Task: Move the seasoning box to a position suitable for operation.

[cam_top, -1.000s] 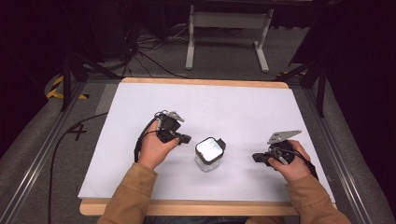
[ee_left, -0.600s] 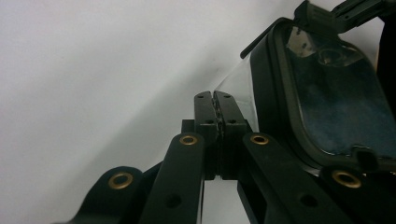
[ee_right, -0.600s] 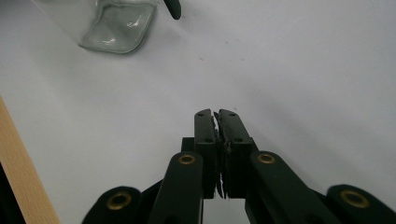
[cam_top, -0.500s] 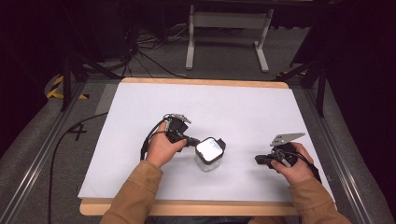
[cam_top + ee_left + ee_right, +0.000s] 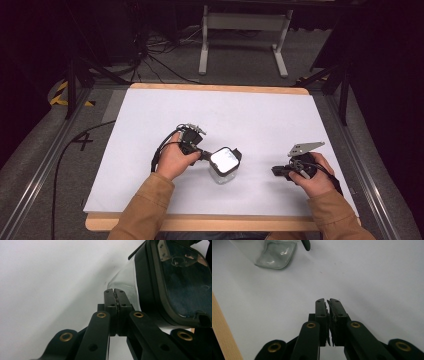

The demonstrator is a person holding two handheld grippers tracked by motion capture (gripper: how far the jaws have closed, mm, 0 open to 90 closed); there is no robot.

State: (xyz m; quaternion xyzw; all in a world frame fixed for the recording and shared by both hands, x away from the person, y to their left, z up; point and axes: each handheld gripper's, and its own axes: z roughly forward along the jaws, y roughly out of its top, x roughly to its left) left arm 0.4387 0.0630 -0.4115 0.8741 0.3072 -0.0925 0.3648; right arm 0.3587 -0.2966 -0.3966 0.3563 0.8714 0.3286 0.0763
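Your clear glass jar (image 5: 224, 167) has a square black-rimmed lid, and what is inside it cannot be made out. It stands touching the tip of your left tongs (image 5: 202, 154), whose jaws are pressed together on nothing. Your right tongs (image 5: 276, 171), well apart from it, show jaws all but closed and empty.

Tan sleeves, left hand-held gripper (image 5: 202, 154) black with brass rivets, right hand-held gripper (image 5: 276, 171) bearing grey three-cornered plate
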